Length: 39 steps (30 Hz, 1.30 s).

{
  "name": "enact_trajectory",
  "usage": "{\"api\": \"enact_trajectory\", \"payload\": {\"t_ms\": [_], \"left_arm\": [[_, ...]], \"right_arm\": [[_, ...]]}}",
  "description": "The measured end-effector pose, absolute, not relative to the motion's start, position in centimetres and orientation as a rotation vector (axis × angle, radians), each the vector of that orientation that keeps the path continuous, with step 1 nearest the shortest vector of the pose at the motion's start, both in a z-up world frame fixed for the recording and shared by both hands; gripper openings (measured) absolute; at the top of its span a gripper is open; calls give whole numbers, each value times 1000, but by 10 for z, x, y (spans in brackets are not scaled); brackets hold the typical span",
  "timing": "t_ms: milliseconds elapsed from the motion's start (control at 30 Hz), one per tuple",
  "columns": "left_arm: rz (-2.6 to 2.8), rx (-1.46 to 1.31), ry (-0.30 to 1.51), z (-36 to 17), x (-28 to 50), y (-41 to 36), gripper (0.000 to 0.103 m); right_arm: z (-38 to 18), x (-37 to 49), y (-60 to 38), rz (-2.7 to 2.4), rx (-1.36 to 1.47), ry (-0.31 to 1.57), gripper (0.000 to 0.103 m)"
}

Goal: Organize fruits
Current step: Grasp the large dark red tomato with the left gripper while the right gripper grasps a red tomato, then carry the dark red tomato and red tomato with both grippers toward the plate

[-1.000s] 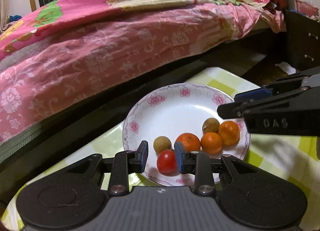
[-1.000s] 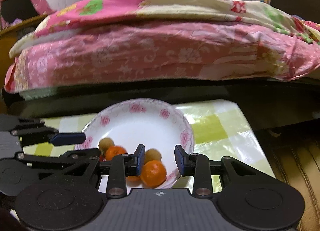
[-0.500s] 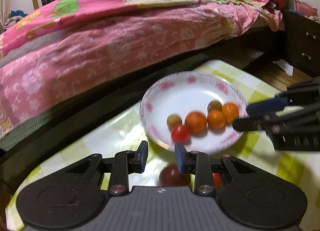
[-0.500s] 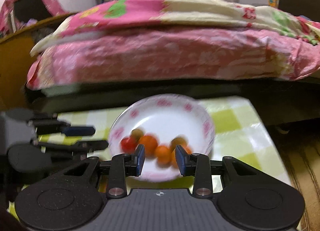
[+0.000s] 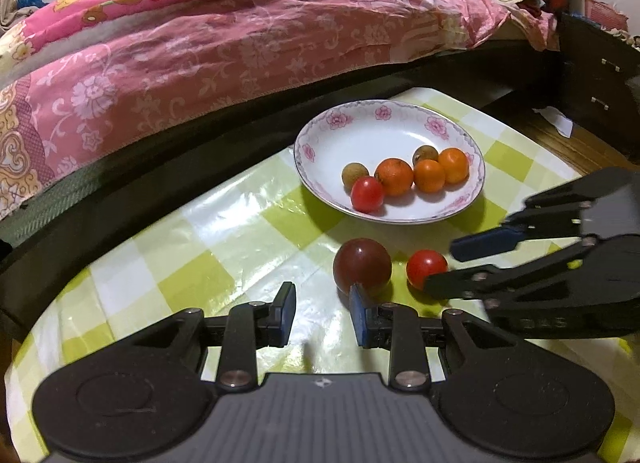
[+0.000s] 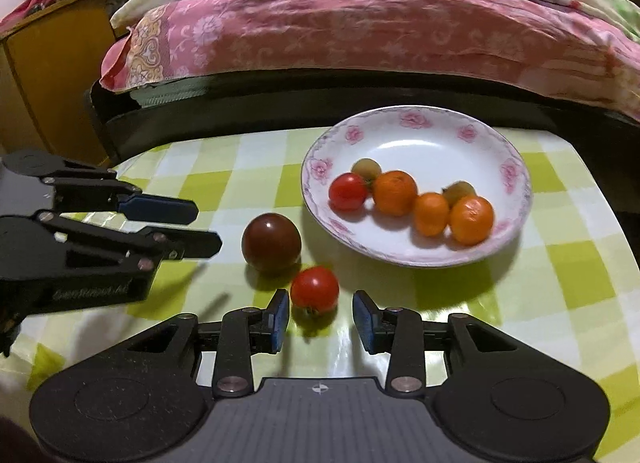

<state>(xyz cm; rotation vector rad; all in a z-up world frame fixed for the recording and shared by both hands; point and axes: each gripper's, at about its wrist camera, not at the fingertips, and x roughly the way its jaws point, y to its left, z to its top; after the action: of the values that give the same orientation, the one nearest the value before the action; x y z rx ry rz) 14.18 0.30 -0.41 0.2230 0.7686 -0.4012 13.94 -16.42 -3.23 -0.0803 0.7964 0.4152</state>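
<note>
A white floral plate [image 5: 460, 131] [image 6: 516, 167] on the checked tablecloth holds three oranges, two brown fruits and a red tomato [image 5: 367, 194] [image 6: 348, 191]. A dark red fruit [image 5: 362, 266] [image 6: 271, 242] and a small red tomato [image 5: 426, 269] [image 6: 315, 289] lie on the cloth in front of the plate. My left gripper [image 5: 322, 315] is open and empty, its right fingertip just before the dark fruit. My right gripper [image 6: 320, 317] is open and empty, the small tomato just ahead of its left finger.
A bed with pink floral covers [image 5: 240, 43] and a dark frame runs along the table's far edge. A yellow wooden cabinet [image 6: 48, 75] stands at the left. The table [image 5: 224, 247] edge curves close on both sides.
Both grippers have drawn back from the plate toward the near side of the table. The two loose fruits on the cloth have come into view. The jaws are empty now.
</note>
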Motion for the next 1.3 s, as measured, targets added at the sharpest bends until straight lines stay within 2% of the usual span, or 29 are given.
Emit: {"api": "enact_trajectory", "payload": {"t_ms": [200, 267, 433, 767, 1000, 1300], "left_arm": [[-423, 211, 786, -12, 150, 1, 38], [-434, 210, 791, -15, 154, -3, 38], [-481, 190, 766, -10, 158, -12, 38], [-554, 177, 781, -20, 170, -36, 49], [-521, 193, 800, -29, 177, -49, 48], [-486, 234, 846, -21, 140, -50, 47]], "right_arm": [[-45, 152, -155, 435, -105, 806, 33], [-44, 151, -155, 431, -124, 802, 26], [-40, 145, -164, 396, -135, 817, 26], [-38, 127, -188, 318, -100, 872, 26], [-34, 113, -203, 274, -80, 880, 26], [-34, 89, -215, 230, -69, 910, 26]]}}
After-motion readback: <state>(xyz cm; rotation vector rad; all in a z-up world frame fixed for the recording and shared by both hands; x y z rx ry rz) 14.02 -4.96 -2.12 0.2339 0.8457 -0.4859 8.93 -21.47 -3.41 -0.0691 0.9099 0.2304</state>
